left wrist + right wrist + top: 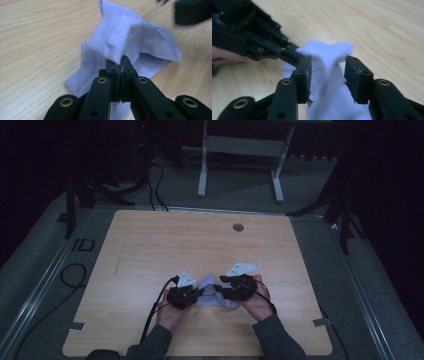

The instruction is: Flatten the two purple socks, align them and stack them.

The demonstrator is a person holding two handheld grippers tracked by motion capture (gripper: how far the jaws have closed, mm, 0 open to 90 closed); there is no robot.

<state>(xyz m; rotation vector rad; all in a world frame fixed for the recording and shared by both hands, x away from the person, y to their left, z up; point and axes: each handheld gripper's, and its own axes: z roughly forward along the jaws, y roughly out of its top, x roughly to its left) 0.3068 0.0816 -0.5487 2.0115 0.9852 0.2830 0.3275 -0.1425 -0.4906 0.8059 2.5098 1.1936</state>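
Note:
A pale lilac sock [212, 294] lies crumpled on the wooden table [150, 250] between my two grippers. My left gripper [120, 65] is shut on a lifted fold of the sock [125, 37], raising it into a peak while the rest lies flat. In the right gripper view the sock [329, 75] sits between the parted jaws of my right gripper [328, 75], which is open around it. The left gripper [254, 40] reaches in there from the upper left, pinching the cloth. From above, the left gripper [200, 293] and right gripper [218, 290] face each other over the sock.
A round grommet [238, 227] is set into the table near its far edge. Cables [152, 312] trail from the left gripper toward the front edge. A metal frame stand [240, 155] is on the floor beyond the table. Bare wood surrounds the sock.

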